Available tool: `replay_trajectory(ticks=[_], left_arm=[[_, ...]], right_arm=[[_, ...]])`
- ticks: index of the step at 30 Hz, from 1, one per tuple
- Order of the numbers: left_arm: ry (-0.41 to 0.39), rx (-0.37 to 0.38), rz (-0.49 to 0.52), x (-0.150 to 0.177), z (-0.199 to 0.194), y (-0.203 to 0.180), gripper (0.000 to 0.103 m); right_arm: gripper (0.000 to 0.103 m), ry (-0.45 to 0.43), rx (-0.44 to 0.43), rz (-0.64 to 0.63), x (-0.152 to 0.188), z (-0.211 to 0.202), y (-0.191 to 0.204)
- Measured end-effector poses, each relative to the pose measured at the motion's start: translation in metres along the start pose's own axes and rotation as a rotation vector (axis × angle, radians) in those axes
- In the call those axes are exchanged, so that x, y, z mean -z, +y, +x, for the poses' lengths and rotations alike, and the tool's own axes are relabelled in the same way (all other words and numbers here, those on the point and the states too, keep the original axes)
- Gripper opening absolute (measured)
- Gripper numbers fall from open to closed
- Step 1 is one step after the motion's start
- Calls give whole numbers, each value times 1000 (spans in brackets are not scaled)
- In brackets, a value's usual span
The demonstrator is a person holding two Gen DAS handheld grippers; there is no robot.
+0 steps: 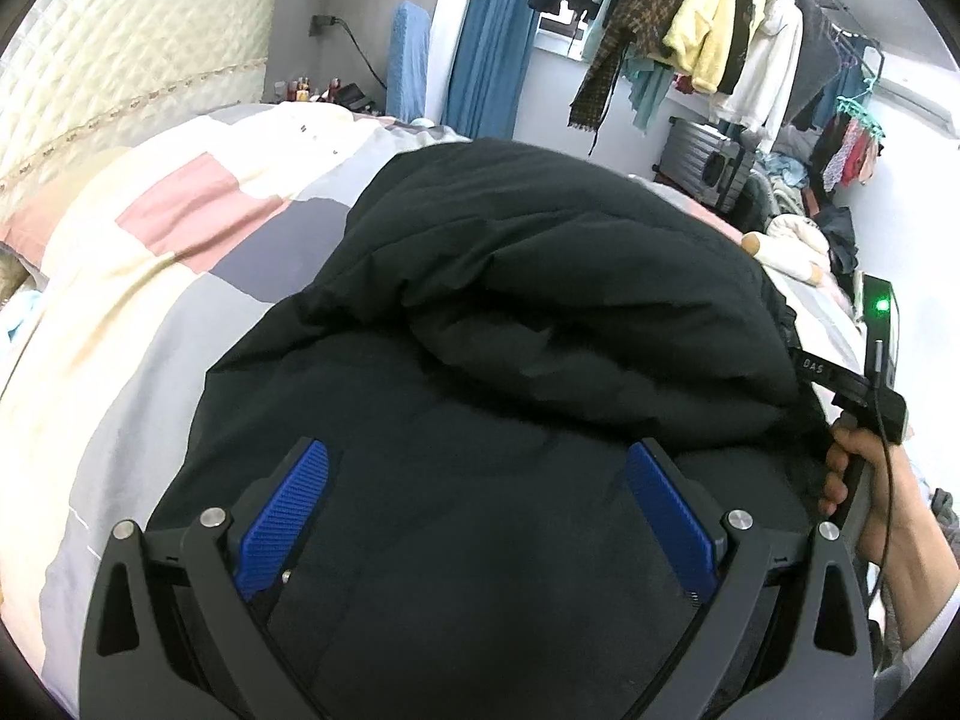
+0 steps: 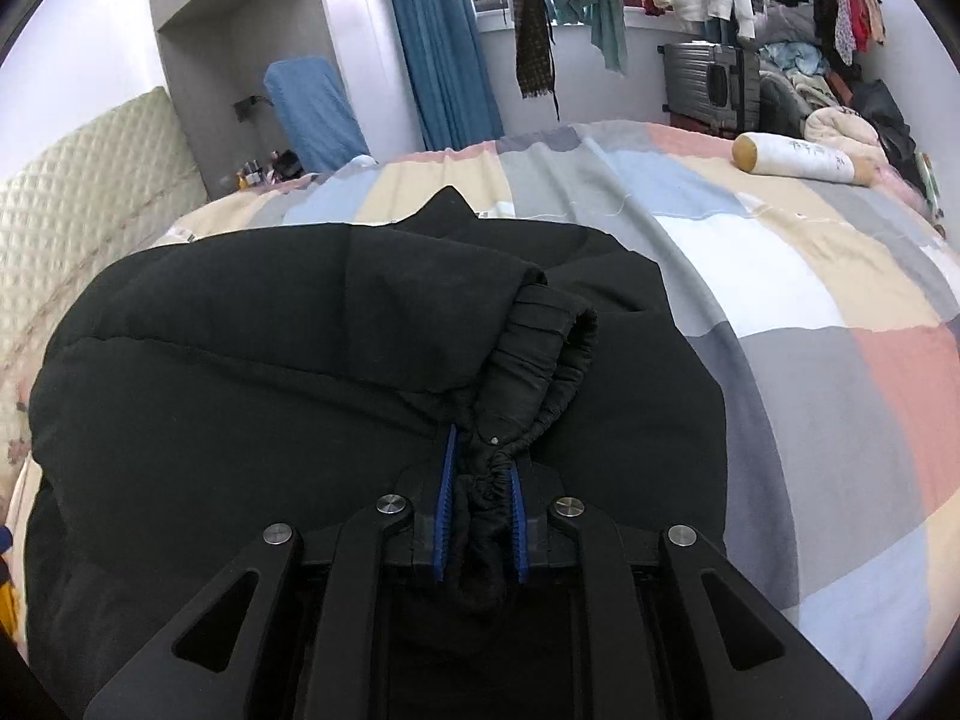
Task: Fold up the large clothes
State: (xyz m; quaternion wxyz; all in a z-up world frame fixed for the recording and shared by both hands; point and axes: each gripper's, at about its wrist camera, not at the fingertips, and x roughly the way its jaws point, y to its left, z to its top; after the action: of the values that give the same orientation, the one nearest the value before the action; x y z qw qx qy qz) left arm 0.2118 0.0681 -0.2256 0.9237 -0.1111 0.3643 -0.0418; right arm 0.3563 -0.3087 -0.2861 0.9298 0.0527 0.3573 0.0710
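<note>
A large black padded jacket (image 1: pixel 510 300) lies on the patchwork bedspread (image 1: pixel 180 252), one sleeve folded across its body. My left gripper (image 1: pixel 474 468) hovers just over the jacket's near part, blue pads wide apart and open, nothing between them. In the right wrist view the same jacket (image 2: pixel 270 360) fills the left and middle, and my right gripper (image 2: pixel 483 468) is shut on the gathered elastic sleeve cuff (image 2: pixel 540 372), which bunches between the blue pads. The right gripper's body and the hand (image 1: pixel 852 480) holding it show at the jacket's right edge in the left wrist view.
The bed (image 2: pixel 780 300) stretches right and beyond the jacket, with a white bolster pillow (image 2: pixel 792 159) at its far corner. A quilted headboard (image 2: pixel 90 192) stands left. A rail of hanging clothes (image 1: pixel 708 30) and a grey suitcase (image 2: pixel 708 84) stand behind the bed.
</note>
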Motion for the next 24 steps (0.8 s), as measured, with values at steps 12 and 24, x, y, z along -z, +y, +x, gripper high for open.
replay_trajectory(ticks=[12,24], left_arm=[[-62,52,13,-10,-52,-19,100],[-124,70,70,-13,-154,-50,100]], right_arm=[[71,-96,-52,37,-2,-84,10],[71,-279,-94,-30,-5,-248,44]])
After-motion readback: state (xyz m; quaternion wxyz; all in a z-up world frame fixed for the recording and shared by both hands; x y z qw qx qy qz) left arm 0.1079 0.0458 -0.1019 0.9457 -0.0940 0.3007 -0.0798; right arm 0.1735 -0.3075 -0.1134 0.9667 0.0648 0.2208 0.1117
